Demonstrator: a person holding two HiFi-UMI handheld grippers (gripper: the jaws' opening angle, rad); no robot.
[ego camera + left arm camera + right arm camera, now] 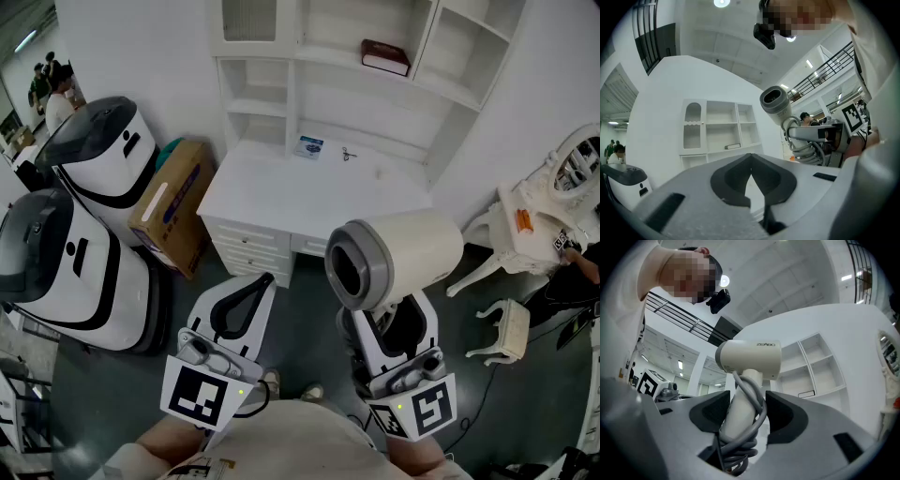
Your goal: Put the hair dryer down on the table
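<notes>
Holding nothing in the left gripper point(246, 298), jaws closed together. Squeezing the dryer point(398, 251) by its handle point(747, 378) in the right gripper point(389, 317), jaws wide, up in the air, not yet on the table point(272, 187). Probably feeling hard, smooth, top-heavy; gripping over the wound cord point(740, 448) likely stopping slips.
</notes>
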